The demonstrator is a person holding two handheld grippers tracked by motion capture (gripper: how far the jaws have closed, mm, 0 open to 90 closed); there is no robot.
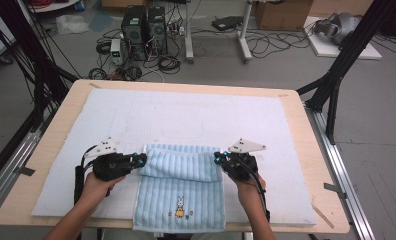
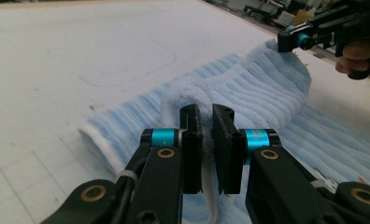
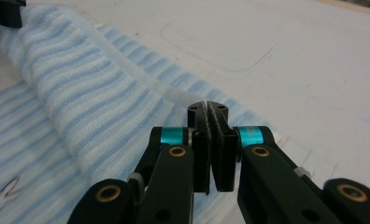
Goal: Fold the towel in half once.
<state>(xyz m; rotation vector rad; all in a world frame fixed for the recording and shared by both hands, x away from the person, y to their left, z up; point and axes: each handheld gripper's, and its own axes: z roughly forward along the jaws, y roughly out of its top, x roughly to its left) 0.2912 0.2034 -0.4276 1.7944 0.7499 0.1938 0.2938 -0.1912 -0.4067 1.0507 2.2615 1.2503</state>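
Both pinching the striped towel (image 1: 180,190): left hand-held gripper (image 1: 142,159) on its left folded corner, right hand-held gripper (image 1: 217,159) opposite, on the counter (image 1: 51,135).

one towel (image 1: 180,192), one mat (image 1: 186,120), two tongs.

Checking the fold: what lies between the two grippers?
In the high view, the towel's folded-over band spans from left gripper to right gripper, each clamped on a corner.
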